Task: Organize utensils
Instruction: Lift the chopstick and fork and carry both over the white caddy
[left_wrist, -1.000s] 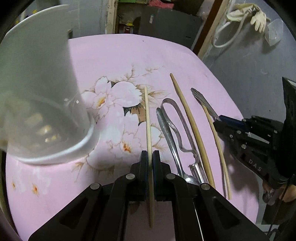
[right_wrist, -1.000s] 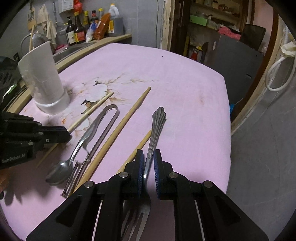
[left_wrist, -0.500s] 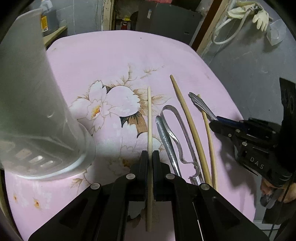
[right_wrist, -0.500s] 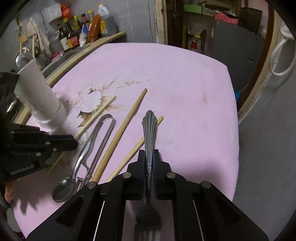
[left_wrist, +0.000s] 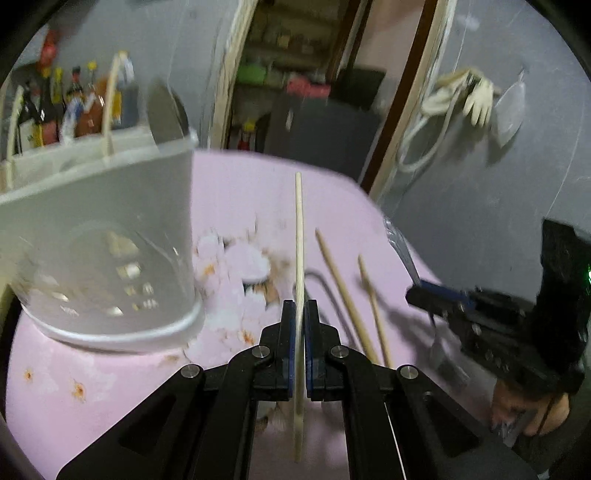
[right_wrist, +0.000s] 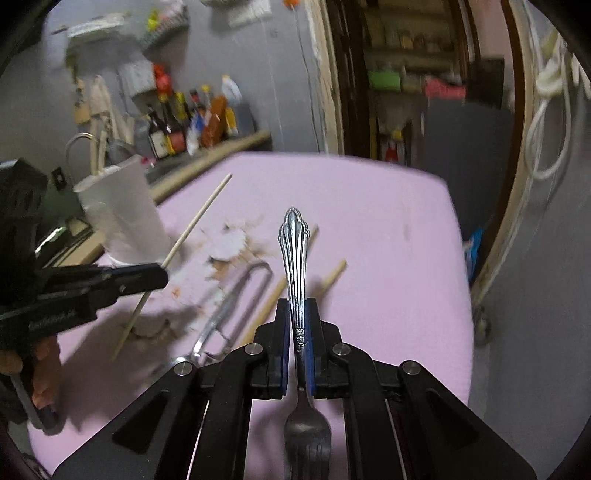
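Note:
My left gripper is shut on a pale wooden chopstick and holds it lifted above the pink cloth, tip pointing away. A translucent white cup with chopsticks and a spoon in it stands close on the left. My right gripper is shut on a silver fork, handle pointing forward and up, tines toward the camera. In the right wrist view the left gripper holds the chopstick beside the cup.
Two wooden chopsticks lie on the pink floral tablecloth with metal tongs and a spoon. Sauce bottles stand on a shelf behind. The table's far edge faces a doorway.
Both grippers have risen and tilted up: the chopstick and the fork are now lifted off the cloth. The cup has come closer on the left.

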